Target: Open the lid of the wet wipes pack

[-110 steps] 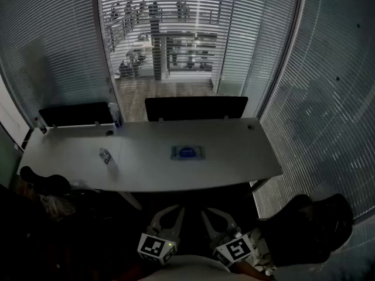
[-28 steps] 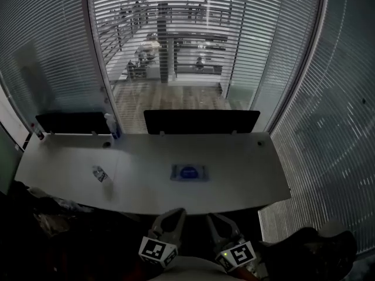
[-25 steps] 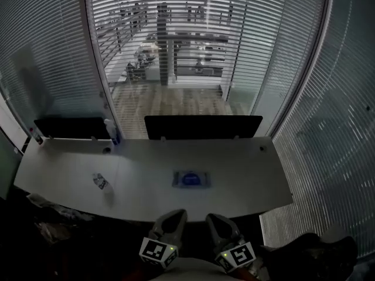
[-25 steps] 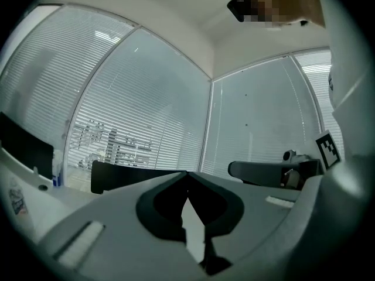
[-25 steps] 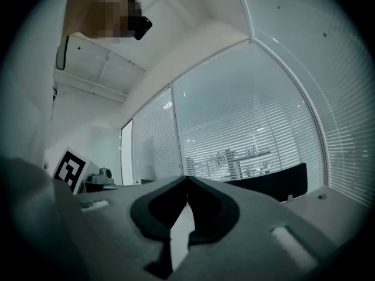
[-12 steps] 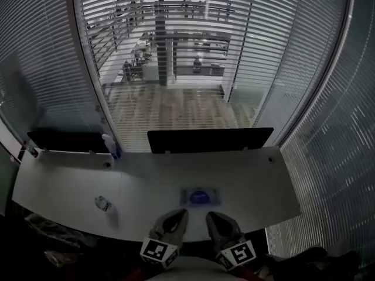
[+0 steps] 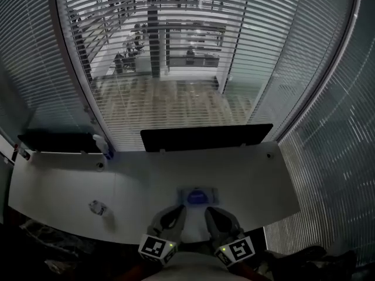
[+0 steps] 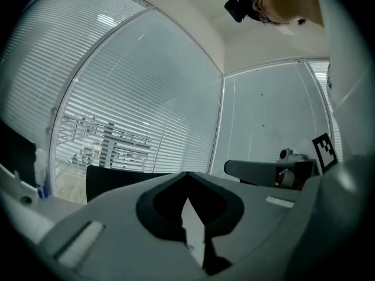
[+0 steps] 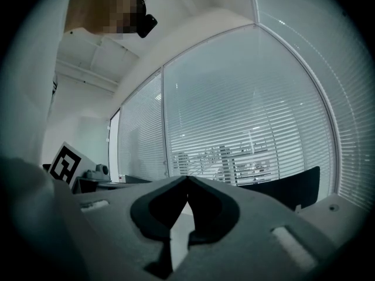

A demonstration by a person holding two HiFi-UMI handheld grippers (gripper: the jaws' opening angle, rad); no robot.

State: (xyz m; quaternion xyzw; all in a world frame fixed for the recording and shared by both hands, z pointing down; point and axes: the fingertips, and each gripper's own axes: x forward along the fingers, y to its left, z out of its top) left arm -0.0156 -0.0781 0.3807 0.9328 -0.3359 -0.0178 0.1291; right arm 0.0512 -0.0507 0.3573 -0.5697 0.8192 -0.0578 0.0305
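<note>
In the head view, we see the wet wipes pack [image 7: 198, 196] lying flat by the desk's [image 7: 140, 183] near edge, just beyond our left gripper [image 7: 174, 211] and right gripper [image 7: 212, 212]. The left gripper view shows its jaws together, empty. The right gripper view shows likewise.

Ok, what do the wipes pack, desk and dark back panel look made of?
Pale flat wet wipes pack with blue oval lid: probably soft plastic film, lid harder plastic; too small to be sure. White desk: smooth matt laminate, judging by its even, grainless top. Long black panel: matt, no glare; fabric or plastic, unclear.
</note>
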